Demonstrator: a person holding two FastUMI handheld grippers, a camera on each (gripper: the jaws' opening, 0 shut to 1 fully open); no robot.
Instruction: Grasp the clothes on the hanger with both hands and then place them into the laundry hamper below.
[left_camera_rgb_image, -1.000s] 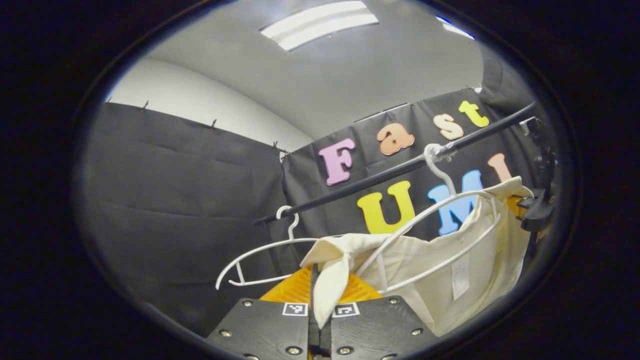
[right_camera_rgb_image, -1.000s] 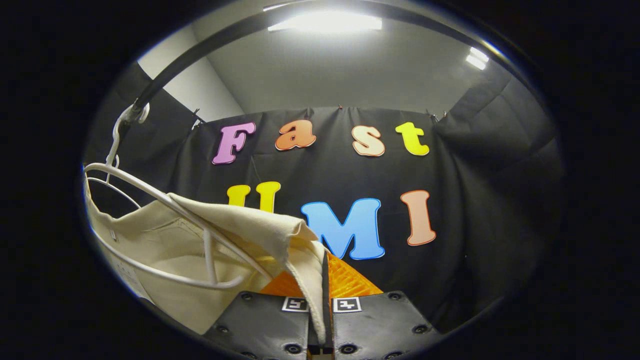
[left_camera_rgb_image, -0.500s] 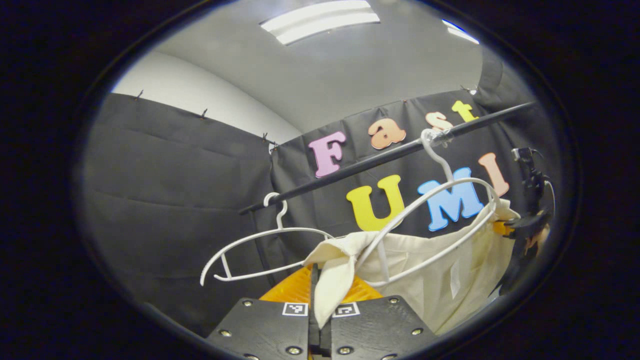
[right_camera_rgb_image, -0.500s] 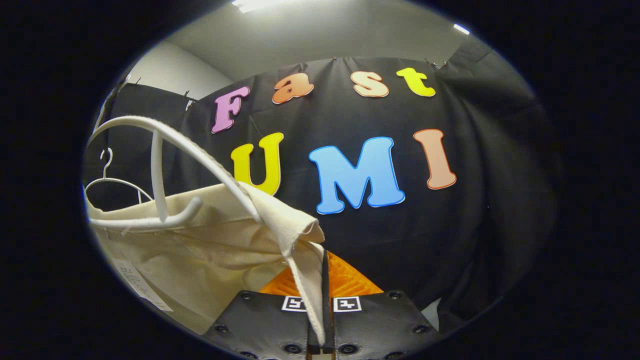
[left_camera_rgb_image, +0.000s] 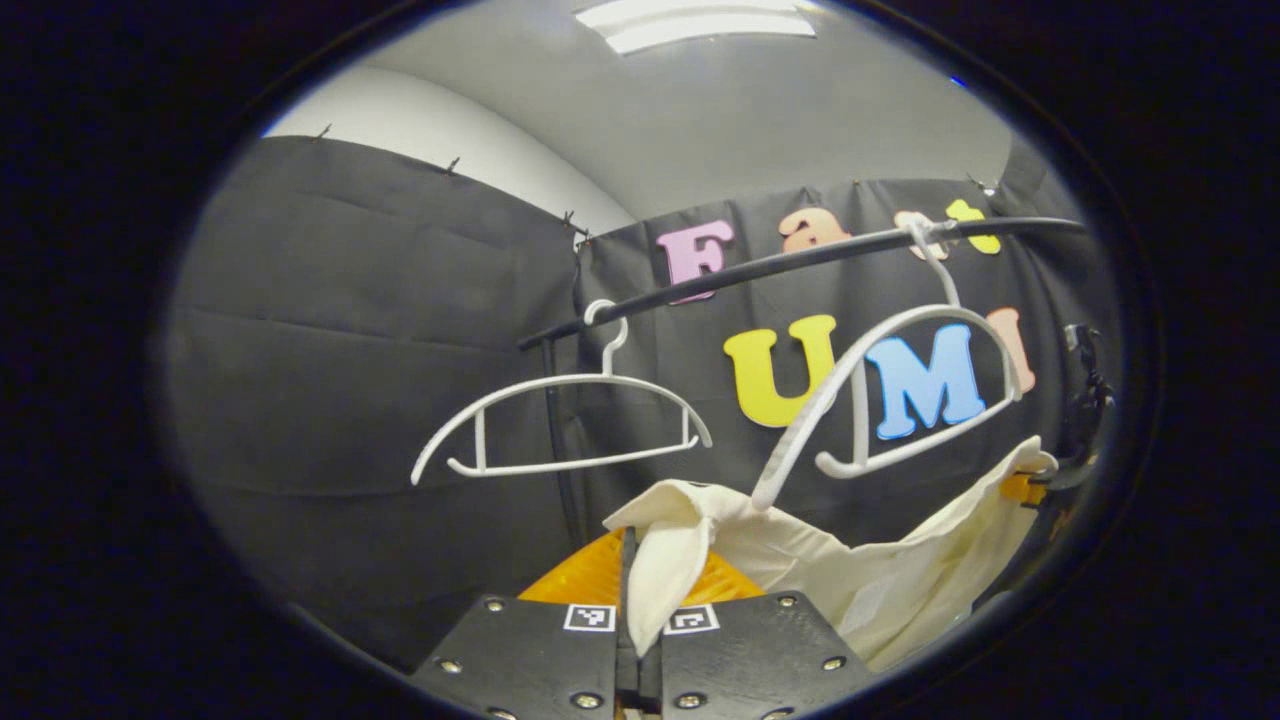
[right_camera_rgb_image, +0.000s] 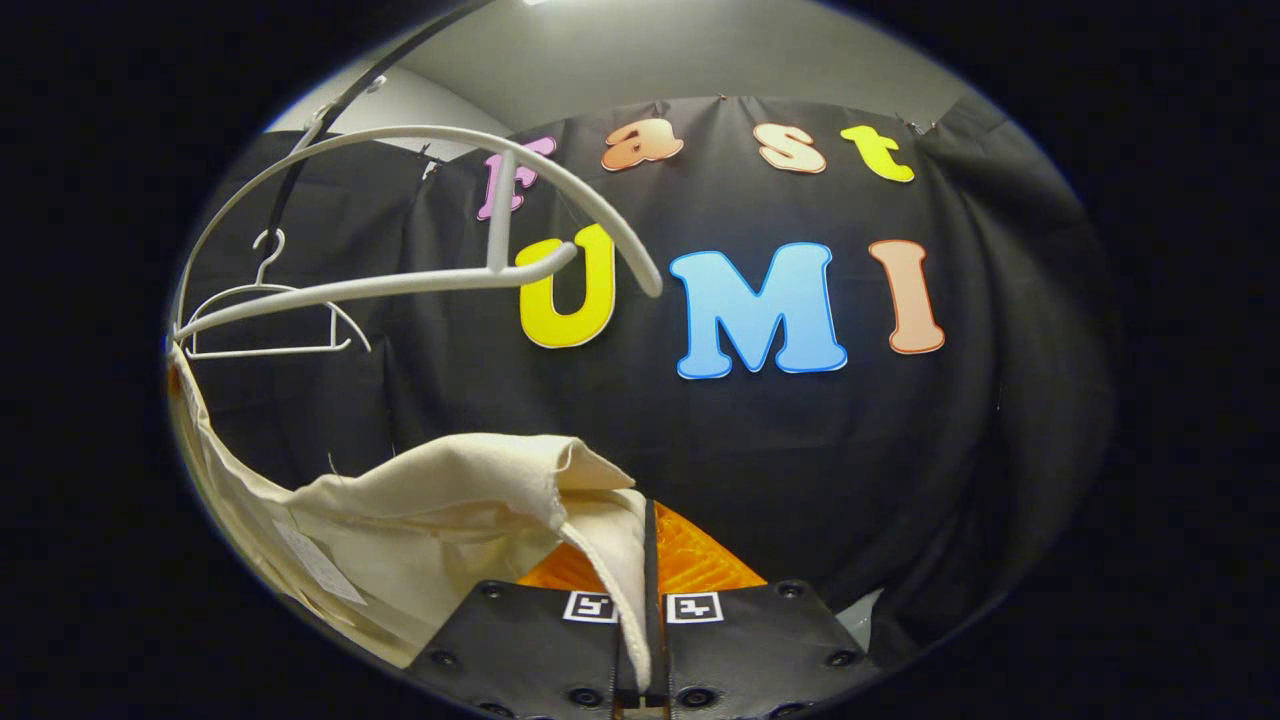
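Cream garment pinched by both hand-held grippers, left, right, below hanger

A cream garment, plain and unpatterned with a white label, hangs below two white plastic hangers on a black rail. Black-and-white square markers sit on the gripper bodies, against a grey ceiling and white wall.

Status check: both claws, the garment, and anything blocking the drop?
Left claw shut on cream garment; right claw shut on its other end. Garment hangs below near hanger, apart from it. Nothing seen blocking; hamper unseen.
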